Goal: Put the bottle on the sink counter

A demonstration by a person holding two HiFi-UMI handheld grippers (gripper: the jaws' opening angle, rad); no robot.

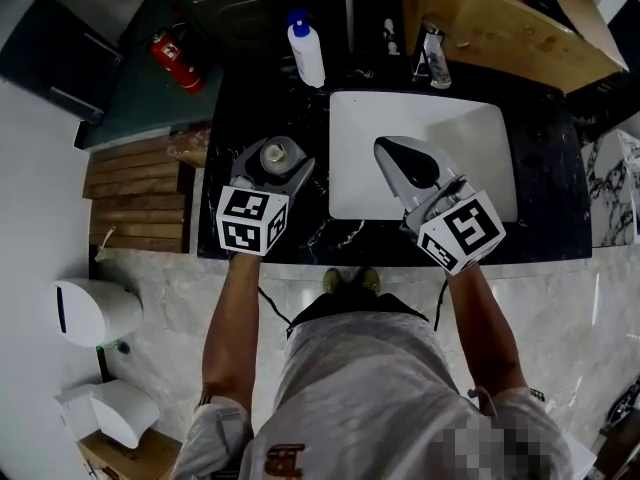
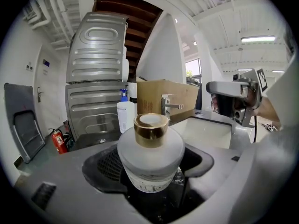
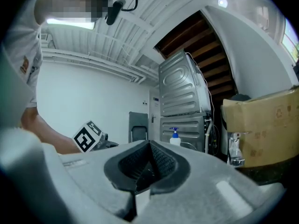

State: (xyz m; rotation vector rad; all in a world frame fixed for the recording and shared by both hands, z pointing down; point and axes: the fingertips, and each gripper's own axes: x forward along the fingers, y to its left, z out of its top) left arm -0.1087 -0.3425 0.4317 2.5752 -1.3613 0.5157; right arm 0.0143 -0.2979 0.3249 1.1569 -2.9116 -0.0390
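Left hand-held gripper [image 2: 149, 176] pinches the bottle [image 2: 150, 148] standing upright, with the dark desk [image 1: 262, 98] right under it beside the sink [image 1: 365, 128], while the right hand-held gripper [image 3: 146, 169], pressed together and empty, hangs over the sink.

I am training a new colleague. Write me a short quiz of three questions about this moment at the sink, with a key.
1. True or false: the right gripper is shut, with nothing between its jaws.
2. What does the left gripper hold?
A. a pump bottle with a blue top
B. a frosted bottle with a gold cap
C. a faucet
3. Fill in the gap: in the head view, the right gripper hangs over the white ____.

Key: 1 true; 2 B; 3 sink basin.
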